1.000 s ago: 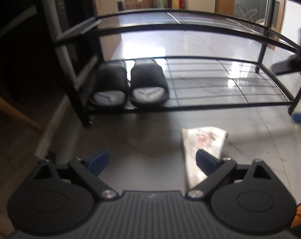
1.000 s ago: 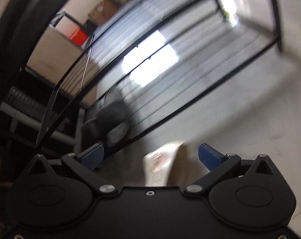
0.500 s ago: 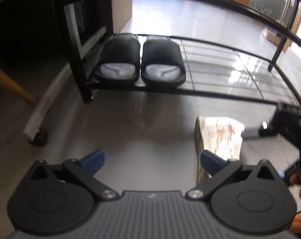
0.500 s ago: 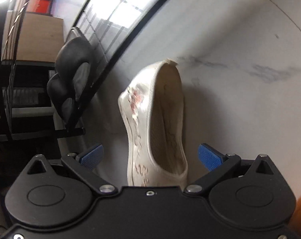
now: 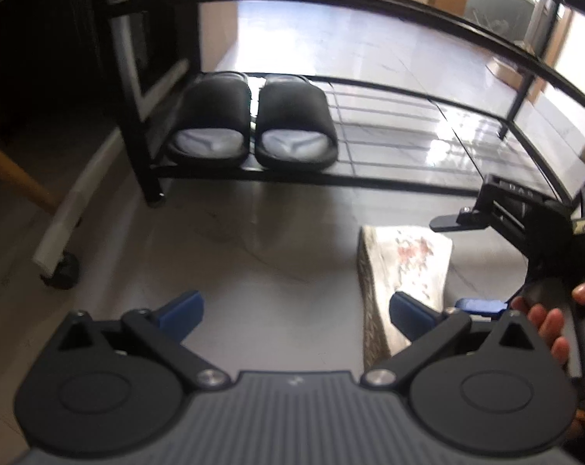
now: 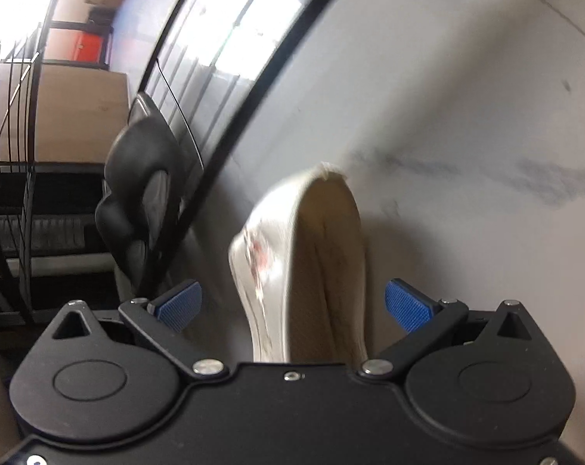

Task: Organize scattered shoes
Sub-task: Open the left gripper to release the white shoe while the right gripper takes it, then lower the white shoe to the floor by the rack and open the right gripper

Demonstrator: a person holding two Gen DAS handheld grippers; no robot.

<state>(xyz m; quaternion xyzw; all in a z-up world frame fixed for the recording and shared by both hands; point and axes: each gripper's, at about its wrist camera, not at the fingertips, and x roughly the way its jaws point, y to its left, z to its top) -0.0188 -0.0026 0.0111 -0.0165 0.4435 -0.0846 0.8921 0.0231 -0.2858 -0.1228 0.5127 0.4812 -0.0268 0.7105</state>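
The right tool (image 6: 292, 302) has come down over the white shoe (image 6: 312, 255) on the floor (image 6: 467, 116); its jaws are spread, the shoe between them, untouched. The left tool (image 5: 294, 310) is released, empty. Black slippers (image 5: 253, 124) remain on the rack (image 5: 370, 182).

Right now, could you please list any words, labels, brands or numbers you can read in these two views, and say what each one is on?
No text reads clearly.
Right gripper, seen from the left wrist: a yellow label at the frame edge, cut off and blurred, unreadable.
Cream shoe: a reddish floral pattern, no lettering.
Black slides on the shoe rack: no visible brand.
Background boxes: too small and blurred.
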